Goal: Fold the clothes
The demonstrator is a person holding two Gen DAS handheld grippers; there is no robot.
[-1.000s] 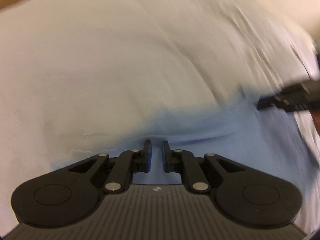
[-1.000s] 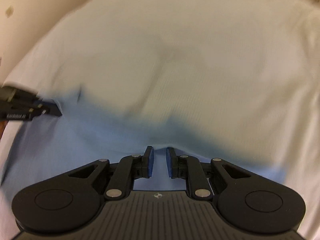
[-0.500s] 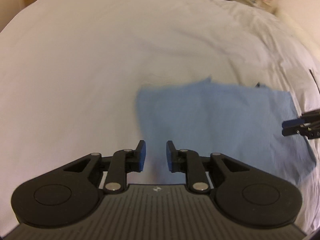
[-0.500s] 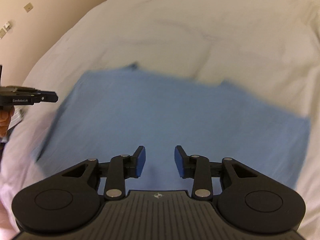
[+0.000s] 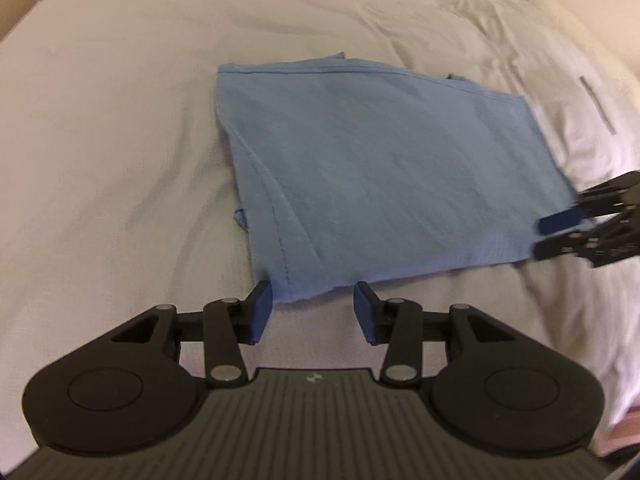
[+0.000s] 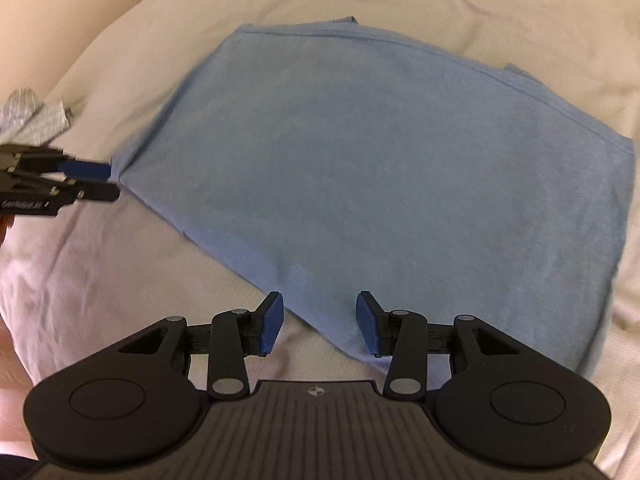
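your left claw (image 5: 313,307) points steeply down with its blue pads parted and spreading wider; the near left corner of the blue garment (image 5: 380,168) shows in the gap beyond them, but the pads do not press it. your right claw (image 6: 319,322) is likewise apart and opening, its pads standing on either side of the garment's near edge without gripping the cloth. in the left wrist view the right claw pokes in from the right, its pads apart just at the garment's near right corner. in the right wrist view the left claw enters from the left, pads apart, just beside the cloth's left corner. the garment lies folded into a rough rectangle, flat on the bed (image 5: 120,140), with a stitched seam running along its left side and a hem along the far edge. small flaps of fabric stick out at the far edge and at the left edge. the pale bedsheet (image 6: 120,272) spreads around it on all sides, creased toward the far right. a small grey patterned thing (image 6: 36,120) lies on the sheet beyond the left claw; you cannot tell what it is.
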